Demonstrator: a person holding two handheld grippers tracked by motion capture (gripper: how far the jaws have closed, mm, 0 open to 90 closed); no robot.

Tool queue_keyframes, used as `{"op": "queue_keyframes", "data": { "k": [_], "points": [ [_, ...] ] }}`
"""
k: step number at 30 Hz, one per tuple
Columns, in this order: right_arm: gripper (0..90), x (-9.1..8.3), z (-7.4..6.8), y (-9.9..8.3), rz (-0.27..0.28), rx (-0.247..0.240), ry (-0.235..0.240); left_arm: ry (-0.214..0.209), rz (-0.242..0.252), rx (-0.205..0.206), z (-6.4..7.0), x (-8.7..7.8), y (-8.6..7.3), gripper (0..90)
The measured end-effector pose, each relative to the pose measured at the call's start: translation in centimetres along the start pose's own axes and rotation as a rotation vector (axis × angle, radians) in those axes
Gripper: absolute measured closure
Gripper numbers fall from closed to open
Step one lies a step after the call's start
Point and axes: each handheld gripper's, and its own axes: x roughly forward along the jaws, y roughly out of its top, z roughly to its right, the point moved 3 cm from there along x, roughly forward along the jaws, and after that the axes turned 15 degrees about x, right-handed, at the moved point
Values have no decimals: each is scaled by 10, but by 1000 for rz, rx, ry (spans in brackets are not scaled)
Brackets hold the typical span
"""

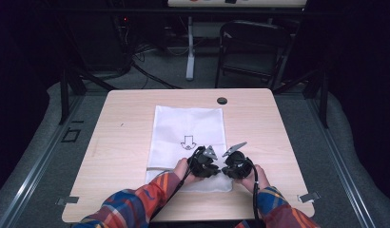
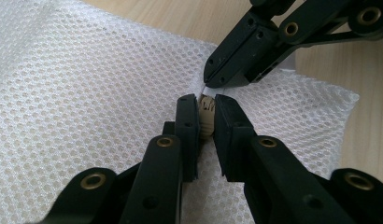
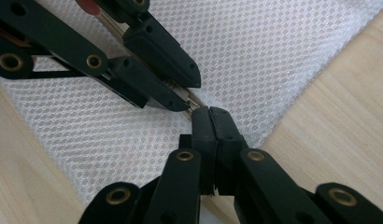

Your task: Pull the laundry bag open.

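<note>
Mesh bag [image 1: 189, 142], white and fine-holed with a printed arrow, is laid flat along the middle of the bench [image 1: 121, 142]. At its near end, a small pale tab [image 2: 207, 114] is clamped by the left gripper [image 2: 206, 108], while the right gripper [image 3: 209, 115] is pressed shut on the mesh edge beside it.

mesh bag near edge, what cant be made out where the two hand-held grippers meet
- High view: the small piece the left hand-held gripper pinches on the mesh bag is too small, and both tools cover it.
- Left gripper view: the beige piece is half hidden between the jaws; its printing is too small to read.
- Right gripper view: what the right hand-held gripper clamps is hidden by its shut jaws.
</note>
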Motion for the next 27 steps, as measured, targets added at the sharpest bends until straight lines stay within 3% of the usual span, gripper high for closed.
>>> {"op": "queue_keyframes", "data": {
  "k": [27],
  "points": [
    [900, 0, 1, -1, 6, 10, -1, 1, -17, 8, 0, -3, 0, 816]
  ]
}}
